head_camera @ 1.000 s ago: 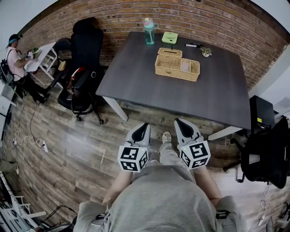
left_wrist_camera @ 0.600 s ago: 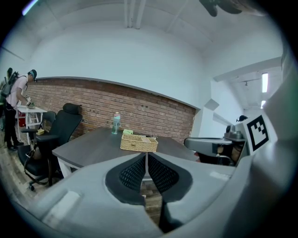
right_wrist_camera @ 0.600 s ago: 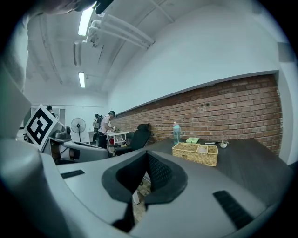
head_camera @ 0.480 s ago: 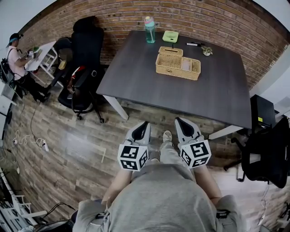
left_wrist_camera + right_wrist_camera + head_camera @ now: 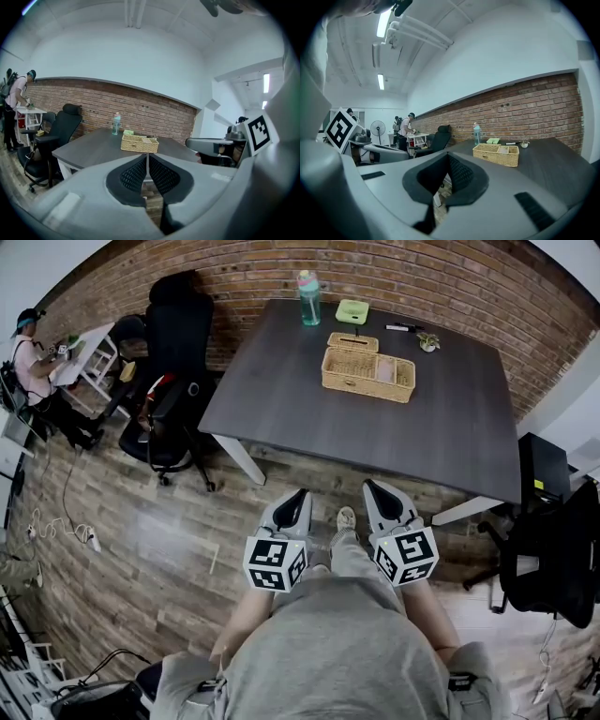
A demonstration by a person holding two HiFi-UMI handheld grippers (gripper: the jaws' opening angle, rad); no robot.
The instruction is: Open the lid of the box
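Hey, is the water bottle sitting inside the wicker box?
No, the water bottle stands upright on the table itself, beyond the wicker box and apart from it, near the table's far edge.

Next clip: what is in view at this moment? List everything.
table: one, dark grey, ahead of the person
wicker box: one, tan, table's far half
bottle: one, teal with pink cap, table's far edge
small container: one, green, right of the bottle
office chairs: at least three, black, either side of the table
bystander: one, far left
left gripper: grey, shut, empty, held low
right gripper: grey, shut, empty, alongside
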